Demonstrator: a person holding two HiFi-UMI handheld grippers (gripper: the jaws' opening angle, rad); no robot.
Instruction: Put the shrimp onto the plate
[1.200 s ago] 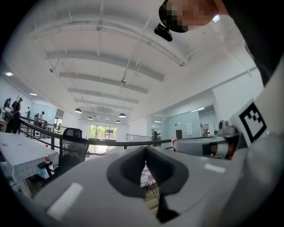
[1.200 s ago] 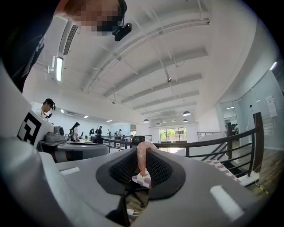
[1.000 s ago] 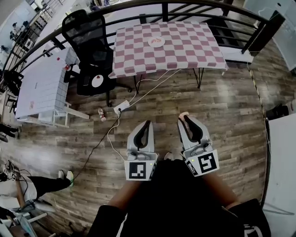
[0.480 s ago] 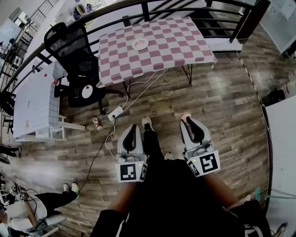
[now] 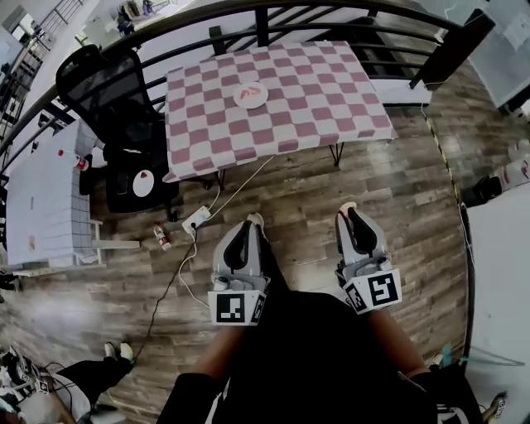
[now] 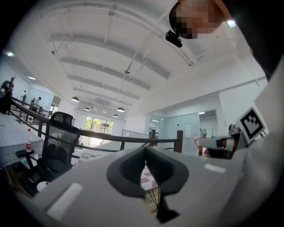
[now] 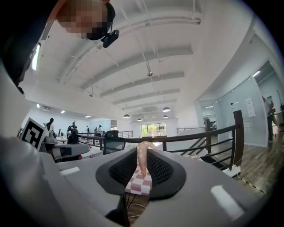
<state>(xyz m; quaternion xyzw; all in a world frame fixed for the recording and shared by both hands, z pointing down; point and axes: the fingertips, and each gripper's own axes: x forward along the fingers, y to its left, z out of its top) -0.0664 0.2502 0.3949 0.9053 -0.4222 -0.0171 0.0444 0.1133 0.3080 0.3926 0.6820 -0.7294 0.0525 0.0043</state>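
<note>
A table with a red-and-white checkered cloth [image 5: 315,91] stands ahead across the wooden floor. On it sits a white plate [image 5: 250,95] with something pink-red lying in it. My right gripper [image 5: 349,210] is held level, well short of the table, shut on a pale pink shrimp [image 7: 142,160] that sticks up between its pads. The shrimp [image 5: 349,205] shows at the fingertips in the head view too. My left gripper [image 5: 247,225] hangs beside it at the same height, its jaws meeting at the tips [image 6: 145,150] with nothing in them.
A black office chair [image 5: 108,91] with a small plate on its seat [image 5: 142,184] stands left of the table. A white table [image 5: 41,190] is further left. A power strip with cables [image 5: 197,219] and a bottle [image 5: 160,238] lie on the floor. A black railing [image 5: 331,21] runs behind the table.
The checkered table and plate have slid left and grown nearer in the head view as I walk toward them. Both grippers travel along, the right still gripping the shrimp.
</note>
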